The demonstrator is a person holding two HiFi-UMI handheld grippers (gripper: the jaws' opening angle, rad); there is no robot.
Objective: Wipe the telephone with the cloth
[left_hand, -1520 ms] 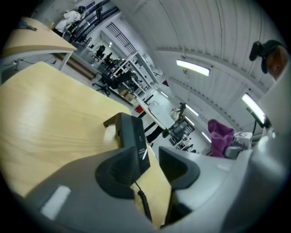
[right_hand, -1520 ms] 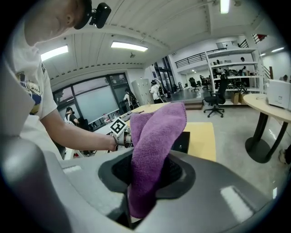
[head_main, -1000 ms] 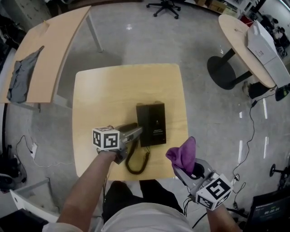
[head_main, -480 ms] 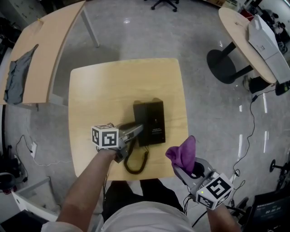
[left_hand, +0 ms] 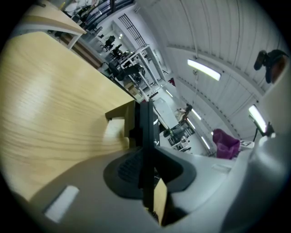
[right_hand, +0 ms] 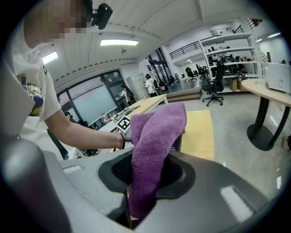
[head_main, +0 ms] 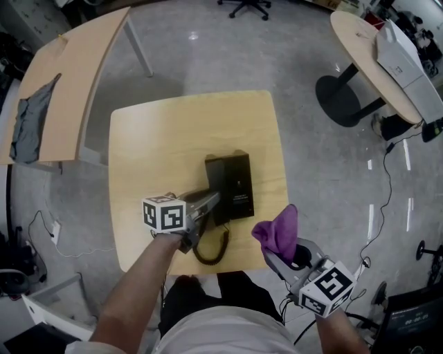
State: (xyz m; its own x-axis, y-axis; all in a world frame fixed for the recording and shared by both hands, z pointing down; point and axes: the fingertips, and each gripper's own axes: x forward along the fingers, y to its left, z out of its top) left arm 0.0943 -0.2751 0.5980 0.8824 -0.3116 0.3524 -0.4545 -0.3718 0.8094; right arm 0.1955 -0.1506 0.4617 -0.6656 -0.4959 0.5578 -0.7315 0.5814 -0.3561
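The black telephone (head_main: 235, 183) lies on the square wooden table (head_main: 159, 138), its coiled cord (head_main: 208, 252) looping toward the near edge. My left gripper (head_main: 211, 202) is at the phone's left side. Its jaws are closing on the handset (left_hand: 146, 136), which shows as a dark strip between the pads (left_hand: 122, 168). My right gripper (head_main: 284, 256) hovers off the table's near right corner, shut on the purple cloth (head_main: 278, 231). The cloth (right_hand: 154, 145) stands up out of the jaws in the right gripper view (right_hand: 145, 182). It also appears far right in the left gripper view (left_hand: 225, 143).
A long wooden table (head_main: 90, 62) at the upper left carries a grey cloth (head_main: 28, 117). A round table (head_main: 367, 55) with a white box (head_main: 405, 62) stands at the upper right. An office chair (head_main: 242, 8) is at the top, and cables (head_main: 384, 193) run along the floor on the right.
Both grippers stay where they were, the left at the handset and the right holding the cloth up. Only the head view has shifted a little.
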